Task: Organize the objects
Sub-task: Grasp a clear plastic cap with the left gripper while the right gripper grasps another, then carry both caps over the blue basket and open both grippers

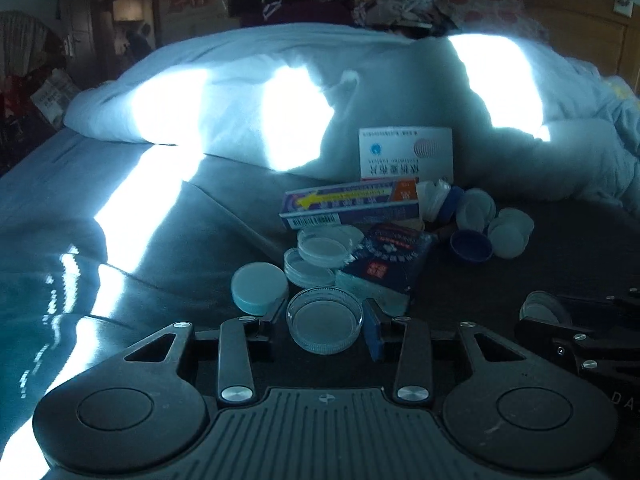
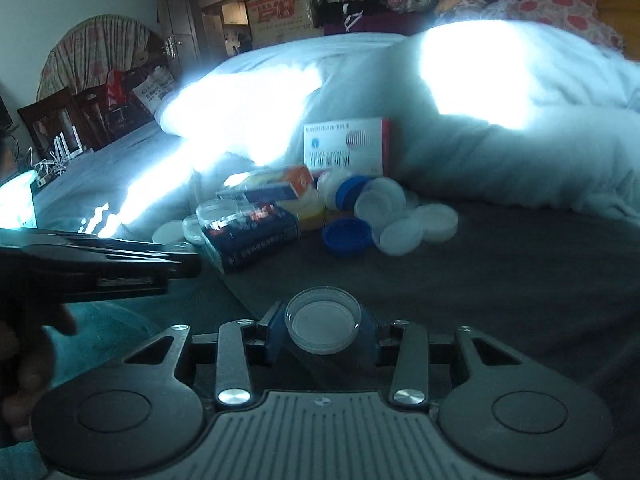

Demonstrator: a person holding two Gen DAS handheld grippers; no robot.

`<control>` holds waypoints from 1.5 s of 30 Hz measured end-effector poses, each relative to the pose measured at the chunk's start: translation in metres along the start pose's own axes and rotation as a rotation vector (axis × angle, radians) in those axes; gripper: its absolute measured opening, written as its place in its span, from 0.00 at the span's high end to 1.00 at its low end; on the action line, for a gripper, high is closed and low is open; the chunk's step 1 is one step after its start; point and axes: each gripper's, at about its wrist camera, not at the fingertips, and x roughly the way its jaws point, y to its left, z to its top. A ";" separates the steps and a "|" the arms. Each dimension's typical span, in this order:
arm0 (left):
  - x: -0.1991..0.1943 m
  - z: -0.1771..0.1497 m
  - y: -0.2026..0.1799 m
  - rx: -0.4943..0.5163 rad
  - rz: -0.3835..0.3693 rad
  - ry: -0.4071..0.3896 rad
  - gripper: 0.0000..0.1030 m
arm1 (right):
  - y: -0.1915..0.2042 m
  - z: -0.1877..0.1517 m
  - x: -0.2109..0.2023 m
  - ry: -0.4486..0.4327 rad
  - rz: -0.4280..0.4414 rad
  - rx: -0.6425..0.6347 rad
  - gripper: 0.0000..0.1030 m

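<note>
Clear lids: you hold one clear lid (image 1: 325,320) in your left gripper (image 1: 326,326) and another lid (image 2: 322,320) in your right gripper (image 2: 322,326), fingers narrow, pinching each rim. The pile (image 1: 360,236) lies straight ahead, nearer your left hand.

The white box (image 1: 406,154) has upside-down Chinese words, too blurry to read. The long box (image 1: 350,204) shows a barcode.
</note>
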 end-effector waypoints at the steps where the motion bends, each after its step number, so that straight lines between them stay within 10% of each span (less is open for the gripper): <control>1: -0.015 0.006 0.006 -0.019 0.022 -0.020 0.61 | 0.003 0.004 -0.005 -0.010 -0.001 -0.007 0.59; 10: -0.153 0.051 0.110 -0.218 0.338 -0.222 0.61 | 0.081 0.081 -0.059 -0.194 0.114 -0.113 0.59; 19: -0.217 0.040 0.209 -0.389 0.564 -0.210 0.61 | 0.224 0.147 -0.090 -0.269 0.387 -0.219 0.59; 31: -0.240 0.013 0.263 -0.480 0.580 -0.164 0.61 | 0.348 0.147 -0.084 -0.128 0.530 -0.325 0.59; 45: -0.234 0.002 0.272 -0.494 0.580 -0.143 0.61 | 0.371 0.141 -0.067 -0.098 0.523 -0.333 0.59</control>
